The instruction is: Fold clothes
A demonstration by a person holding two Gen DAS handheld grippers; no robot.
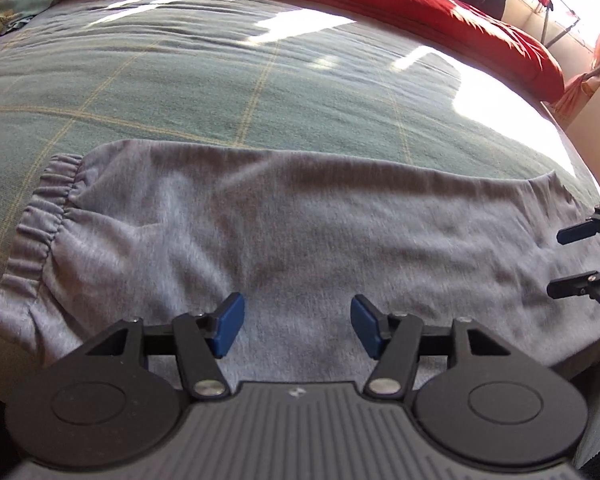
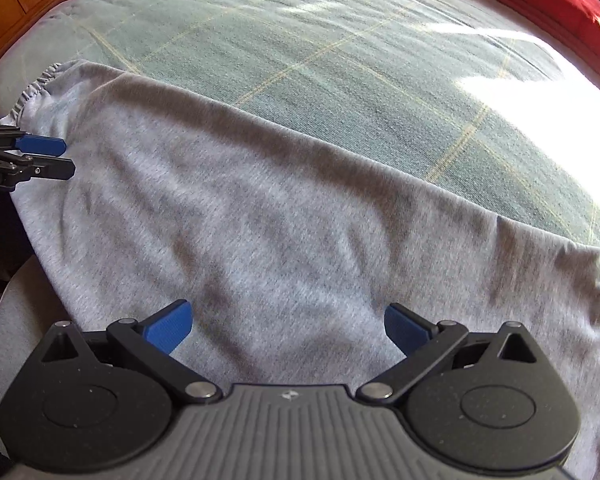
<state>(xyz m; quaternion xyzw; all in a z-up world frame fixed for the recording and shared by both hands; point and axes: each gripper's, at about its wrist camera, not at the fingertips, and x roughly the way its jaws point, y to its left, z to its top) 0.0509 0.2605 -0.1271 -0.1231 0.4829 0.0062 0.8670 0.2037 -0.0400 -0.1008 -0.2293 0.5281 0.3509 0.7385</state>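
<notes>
Grey trousers (image 1: 284,232) lie flat along the near edge of the bed (image 1: 204,92), elastic waistband (image 1: 40,216) to the left. The left claw (image 1: 298,330) and right claw (image 2: 288,326) both hang over the cloth, jaws apart, gripping nothing

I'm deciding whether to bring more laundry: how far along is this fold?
Done: the grey garment lies as a long flat strip on the green bedspread. In hand: nothing; the left tongs and right tongs hover open over it. Left: folding it shorter.
</notes>
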